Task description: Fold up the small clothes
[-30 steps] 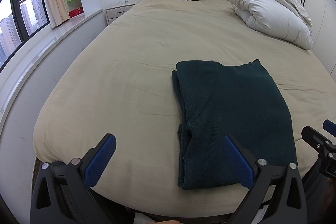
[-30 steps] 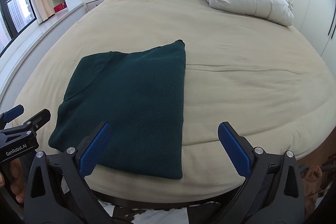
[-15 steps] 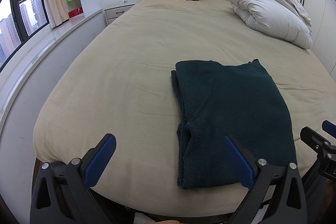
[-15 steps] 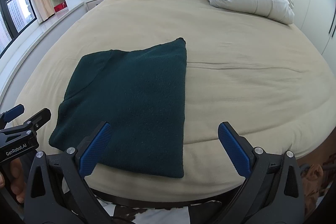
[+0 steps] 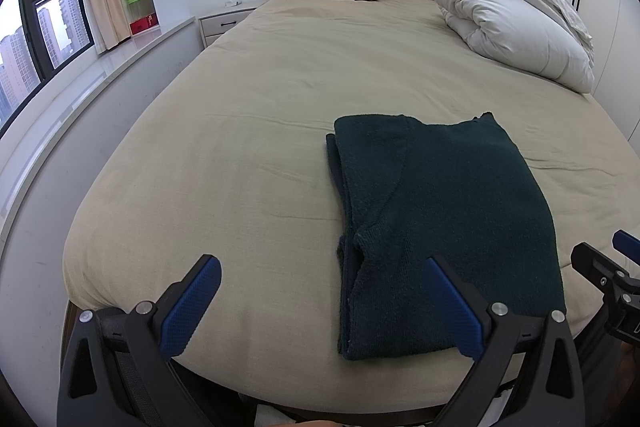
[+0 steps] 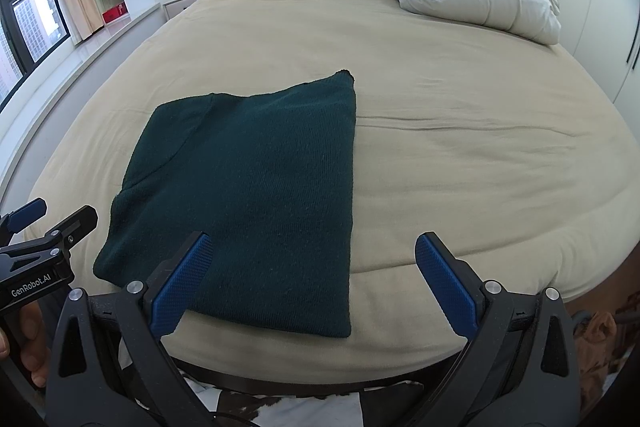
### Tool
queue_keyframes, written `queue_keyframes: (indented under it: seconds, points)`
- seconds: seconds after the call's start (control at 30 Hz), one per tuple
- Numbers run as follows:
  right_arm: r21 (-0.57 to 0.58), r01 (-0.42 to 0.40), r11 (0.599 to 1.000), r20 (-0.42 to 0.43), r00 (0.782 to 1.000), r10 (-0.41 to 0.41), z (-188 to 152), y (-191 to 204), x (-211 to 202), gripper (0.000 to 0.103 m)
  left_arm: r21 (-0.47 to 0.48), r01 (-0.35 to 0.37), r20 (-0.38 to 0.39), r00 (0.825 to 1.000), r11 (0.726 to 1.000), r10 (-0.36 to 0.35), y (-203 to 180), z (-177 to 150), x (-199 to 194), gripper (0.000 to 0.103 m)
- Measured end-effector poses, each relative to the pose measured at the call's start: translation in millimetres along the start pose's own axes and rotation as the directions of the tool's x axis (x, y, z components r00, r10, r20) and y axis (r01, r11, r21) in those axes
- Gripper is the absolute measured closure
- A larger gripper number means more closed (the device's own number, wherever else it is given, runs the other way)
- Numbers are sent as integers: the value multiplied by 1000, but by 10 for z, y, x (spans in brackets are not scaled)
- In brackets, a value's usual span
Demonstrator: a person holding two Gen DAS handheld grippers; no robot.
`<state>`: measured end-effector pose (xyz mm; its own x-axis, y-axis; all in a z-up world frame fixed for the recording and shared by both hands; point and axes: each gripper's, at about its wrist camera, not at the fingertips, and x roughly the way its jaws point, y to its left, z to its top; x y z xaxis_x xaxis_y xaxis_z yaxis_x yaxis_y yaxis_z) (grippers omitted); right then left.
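So we've got the dark green sweater (image 6: 256, 187) lying flat near the foot edge of the bed (image 6: 460, 99), already folded lengthwise into a long rectangle, with the doubled-up layers stacked along its left side (image 5: 348, 211). Both claws hang just off the near edge, touching nothing: the left claw (image 5: 320, 303) has its jaws wide apart, and the right claw (image 6: 312, 275) is spread wide and empty too

Our guess for the step in hand is the crosswise fold, near hem up to the far edge. To do it well we'd pinch the two near corners, left claw on the thick layered corner (image 5: 352, 339) and right claw on the thinner one (image 6: 340, 327), and make sure we catch every layer on the left or the inner ones will slide out. Lift both together, keep the edge level, lay it square on the far edge (image 6: 280, 89). The knit looks soft and floppy, so go slow
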<state>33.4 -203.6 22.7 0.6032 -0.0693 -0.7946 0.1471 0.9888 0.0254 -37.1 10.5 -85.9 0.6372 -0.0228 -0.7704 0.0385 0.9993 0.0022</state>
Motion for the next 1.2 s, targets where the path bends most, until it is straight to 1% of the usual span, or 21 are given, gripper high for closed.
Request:
queue_keyframes:
  seconds: [1.2]
  points:
    - [0, -6, 1000, -8, 1000, 6, -15, 9, 25, 0, 9, 14, -11, 1000, 1000, -14, 102, 23, 44, 0]
